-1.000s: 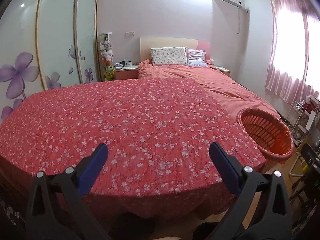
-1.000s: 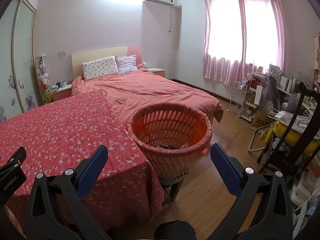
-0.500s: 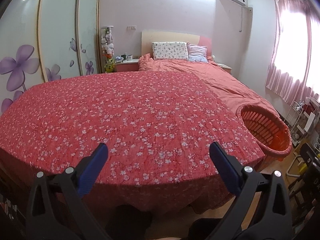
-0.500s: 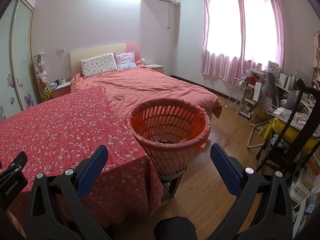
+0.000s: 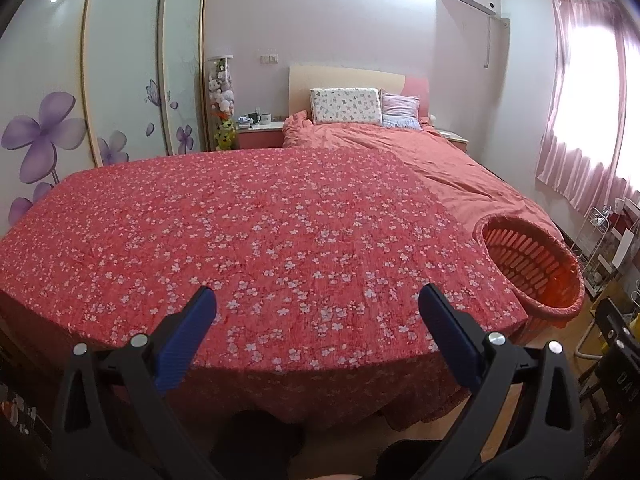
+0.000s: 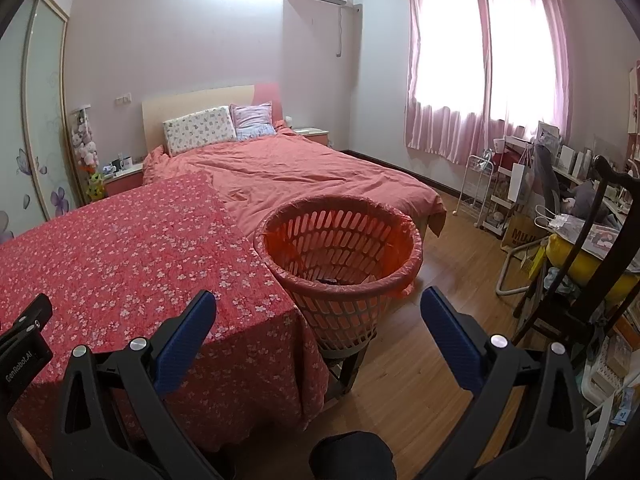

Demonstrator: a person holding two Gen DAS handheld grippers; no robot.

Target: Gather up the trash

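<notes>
Trash is hard to pick out: only a few dark and pale scraps (image 6: pixel 340 280) show at the bottom of the orange basket (image 6: pixel 340 248), too small to identify. Lined with a thin orange bag folded over its rim, the basket stands on a dark stand just beside the near right corner of the floral red cloth (image 6: pixel 132 256), between that cloth and the wooden floor (image 6: pixel 424 360). In the left wrist view the same basket (image 5: pixel 532 264) sits at the cloth's right edge, and the floral red cloth (image 5: pixel 256 240) spreads wide with nothing lying on it. Beyond the basket lies the bed (image 6: pixel 288 172) with two pillows at its headboard. The left claw (image 5: pixel 316 306) hangs over the near edge of the cloth, its blue pads spread wide and gripping nothing. The right claw (image 6: pixel 318 308) hovers in front of the basket, likewise spread and empty. Pink curtains (image 6: pixel 480 64) hang to the right of the basket, above a cluttered corner.
</notes>
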